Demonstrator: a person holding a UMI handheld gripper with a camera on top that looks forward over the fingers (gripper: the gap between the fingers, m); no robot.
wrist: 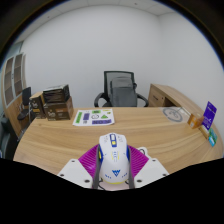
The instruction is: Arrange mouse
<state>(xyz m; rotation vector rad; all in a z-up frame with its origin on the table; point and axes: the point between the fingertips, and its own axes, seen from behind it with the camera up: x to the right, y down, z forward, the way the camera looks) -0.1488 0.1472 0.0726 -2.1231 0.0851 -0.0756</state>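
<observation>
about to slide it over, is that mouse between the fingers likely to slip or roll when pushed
The mouse looks like a rigid, smooth domed shell, so it probably won't flex but could slip from the pads. Lying flat on the wooden desk, it should slide, not roll. Probably light.

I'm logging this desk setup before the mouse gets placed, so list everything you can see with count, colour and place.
mouse: one, white with purple trim, between the fingers, both pads against its sides.
pad with printed patches: one, white and green, flat on the desk beyond the mouse.
desk: one, light wood, under everything.
office chair: one, black and grey, behind the desk.
boxes: a small stack, dark, on the desk left of the printed pad.
purple card: one, standing at the desk's right end.
round object: one, pale, near the card; kind unclear.
gripper: one, white fingers with magenta pads, closed on the mouse.
</observation>
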